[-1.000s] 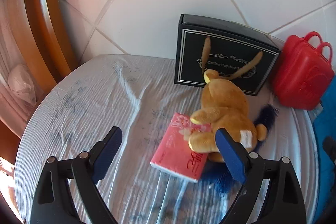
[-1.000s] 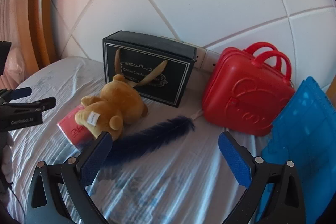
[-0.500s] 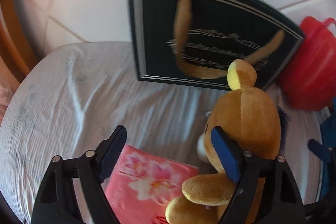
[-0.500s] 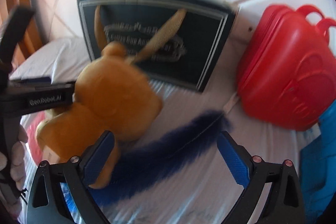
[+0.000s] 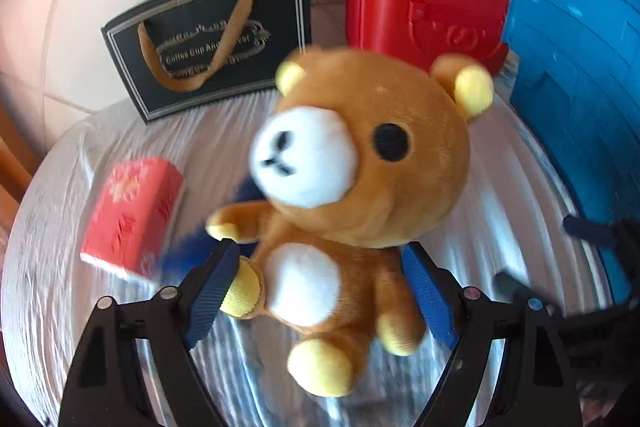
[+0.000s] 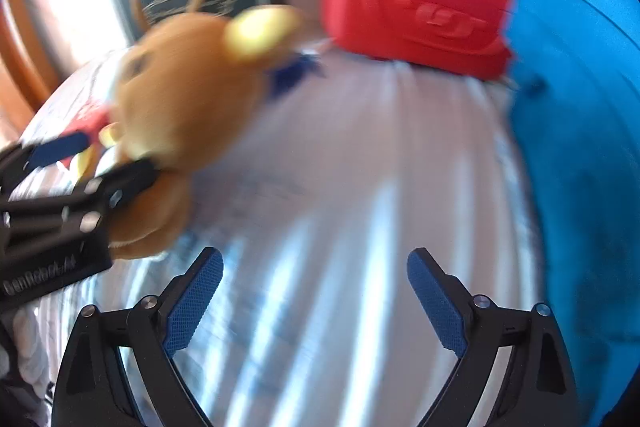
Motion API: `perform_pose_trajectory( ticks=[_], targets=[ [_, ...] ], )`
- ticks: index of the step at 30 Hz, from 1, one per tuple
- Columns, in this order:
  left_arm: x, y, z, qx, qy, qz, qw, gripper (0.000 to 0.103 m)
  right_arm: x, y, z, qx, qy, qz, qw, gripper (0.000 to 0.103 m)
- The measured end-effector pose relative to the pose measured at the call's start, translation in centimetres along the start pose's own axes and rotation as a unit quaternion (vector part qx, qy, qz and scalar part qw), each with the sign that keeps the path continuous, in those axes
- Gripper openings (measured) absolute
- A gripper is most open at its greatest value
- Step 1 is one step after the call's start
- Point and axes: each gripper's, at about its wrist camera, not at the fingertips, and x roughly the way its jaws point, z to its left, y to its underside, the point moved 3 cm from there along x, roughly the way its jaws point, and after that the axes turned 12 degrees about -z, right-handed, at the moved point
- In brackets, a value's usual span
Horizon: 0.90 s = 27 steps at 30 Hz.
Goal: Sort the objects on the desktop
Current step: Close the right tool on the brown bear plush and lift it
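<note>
Plush bear (image 5: 360,187): pinched by left gripper (image 5: 320,287) fingers, lifted. Right gripper (image 6: 316,299): empty, fingers spread, closing. Next: bin placement.

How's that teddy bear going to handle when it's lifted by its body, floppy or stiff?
Probably floppy: the teddy bear is plush, with a head far bigger than its body, so it may loll. Likely light, and the left gripper grips its soft belly, so it should squash, not slip.

Both wrist views look steeply down, close over the table (image 5: 60,267), sharing the plush bear (image 5: 360,167)
</note>
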Motion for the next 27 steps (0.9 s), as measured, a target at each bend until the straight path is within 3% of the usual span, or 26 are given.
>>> perform_pose_trajectory(
  ticks=[3, 6, 10, 14, 21, 27],
  targets=[
    [-0.2, 2.9, -1.1, -0.005, -0.011, 0.025, 0.9996, 0.083, -2.1, 0.5, -2.3, 0.019, -0.001, -0.012, 1.0, 0.095],
    [-0.7, 4.4, -2.1, 0.007, -0.037, 0.02, 0.9991, 0.083, -3.8, 0.6, -3.0, 0.012, -0.012, -0.03, 0.999, 0.095],
    [-2.1, 4.2, -2.5, -0.012, -0.024, 0.007, 0.9996, 0.083, -5.6, 0.0, -3.2, -0.007, -0.029, -0.053, 0.998, 0.095],
    [-3.2, 4.4, -4.3, 0.007, -0.005, 0.005, 0.9999, 0.083, -6.9, 0.2, -2.6, -0.025, -0.024, -0.068, 0.997, 0.095],
    [-5.9, 6.1, -5.0, -0.014, -0.022, 0.005, 0.9997, 0.083, -8.8, 2.2, -3.2, -0.028, -0.041, -0.067, 0.997, 0.095],
    [-6.9, 5.3, -5.5, -0.037, -0.023, -0.011, 0.999, 0.083, -8.2, 3.7, -3.7, -0.016, -0.059, -0.051, 0.997, 0.095]
  ],
)
